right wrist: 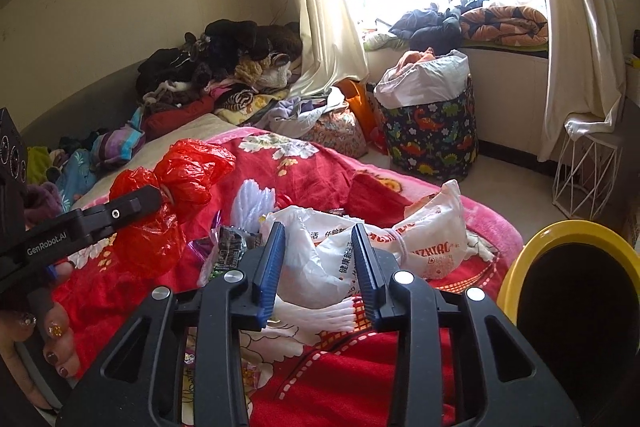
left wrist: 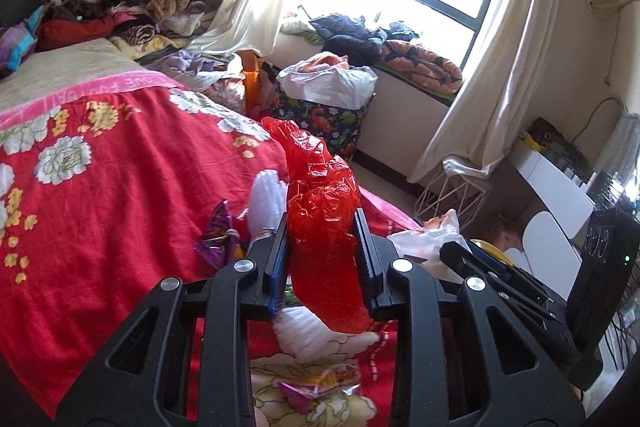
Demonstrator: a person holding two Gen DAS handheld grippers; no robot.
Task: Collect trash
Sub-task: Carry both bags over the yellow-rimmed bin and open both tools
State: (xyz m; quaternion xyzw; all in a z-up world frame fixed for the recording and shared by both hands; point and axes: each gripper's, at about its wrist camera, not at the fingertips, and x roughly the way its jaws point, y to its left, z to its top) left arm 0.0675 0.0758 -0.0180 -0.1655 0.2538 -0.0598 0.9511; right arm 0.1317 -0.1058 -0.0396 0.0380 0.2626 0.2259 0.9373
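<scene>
Left gripper (left wrist: 325,259) fingers clamped on red plastic bag (left wrist: 320,227) — right gripper (right wrist: 318,269) fingers clamped on white plastic bag (right wrist: 332,259), both above the bed (left wrist: 120,187).

Black handheld grippers, blue-padded fingers

Left gripper (left wrist: 326,259) and right gripper (right wrist: 318,267) show silver screws; beside the left's "GenRobot.AI" marking, glitter-painted fingernails (right wrist: 54,330).
</scene>
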